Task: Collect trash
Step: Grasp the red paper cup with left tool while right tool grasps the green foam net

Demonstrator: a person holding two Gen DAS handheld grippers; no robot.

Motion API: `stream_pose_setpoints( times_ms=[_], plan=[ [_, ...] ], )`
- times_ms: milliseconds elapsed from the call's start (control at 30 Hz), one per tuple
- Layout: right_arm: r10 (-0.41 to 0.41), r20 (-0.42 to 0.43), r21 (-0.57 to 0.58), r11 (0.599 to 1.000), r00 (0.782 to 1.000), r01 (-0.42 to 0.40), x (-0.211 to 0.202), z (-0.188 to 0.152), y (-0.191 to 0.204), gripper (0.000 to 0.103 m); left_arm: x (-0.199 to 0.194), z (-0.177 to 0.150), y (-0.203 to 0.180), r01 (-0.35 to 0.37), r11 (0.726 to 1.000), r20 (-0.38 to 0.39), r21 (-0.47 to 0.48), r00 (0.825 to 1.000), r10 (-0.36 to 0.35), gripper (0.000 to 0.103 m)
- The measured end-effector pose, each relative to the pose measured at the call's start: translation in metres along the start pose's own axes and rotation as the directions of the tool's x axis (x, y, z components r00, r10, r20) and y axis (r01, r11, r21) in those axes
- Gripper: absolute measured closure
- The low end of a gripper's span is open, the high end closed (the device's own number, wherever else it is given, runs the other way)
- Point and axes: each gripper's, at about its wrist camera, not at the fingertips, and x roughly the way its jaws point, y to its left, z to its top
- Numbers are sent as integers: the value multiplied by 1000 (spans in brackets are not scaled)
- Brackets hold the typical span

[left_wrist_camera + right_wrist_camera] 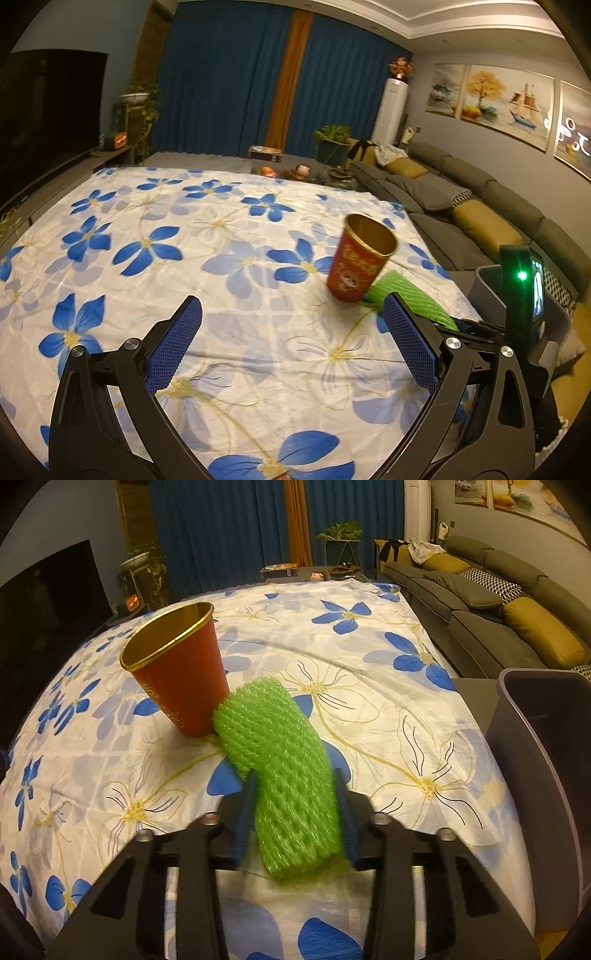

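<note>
Two grippers over flowered desk [110, 229]. Right gripper [295, 805] jaws clamped on green foam net [284, 771]; net's far end touching red cup [181, 679]. Left gripper [291, 332] jaws wide apart, cup ahead, right of centre. Grey bin [535, 760] right of right jaws.

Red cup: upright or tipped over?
Upright but leaning: the red cup stands on its base, gold rim up, beside the green foam net.
</note>
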Motion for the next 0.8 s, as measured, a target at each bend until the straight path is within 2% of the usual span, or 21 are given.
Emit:
stream_pose_setpoints(
  times_ms=[167,433,667,767,800],
  plan=[
    [8,55,21,1000,998,-9,-11,-1,-4,80,9,7,-18,34,998,10,54,999,-35,6],
    [-88,204,75,994,975,74,-56,-11,-22,81,49,18,-46,70,993,-14,93,998,-69,6],
    [-91,279,138,989,956,54,-90,-16,-41,81,89,21,-63,50,994,-55,98,997,-45,7],
    [-92,283,145,988,955,52,-91,-17,-44,81,103,23,-66,42,994,-81,96,996,-35,14],
    [-91,284,147,988,954,50,-91,-17,-46,81,107,23,-67,44,994,-90,96,995,-35,20]
  ],
)
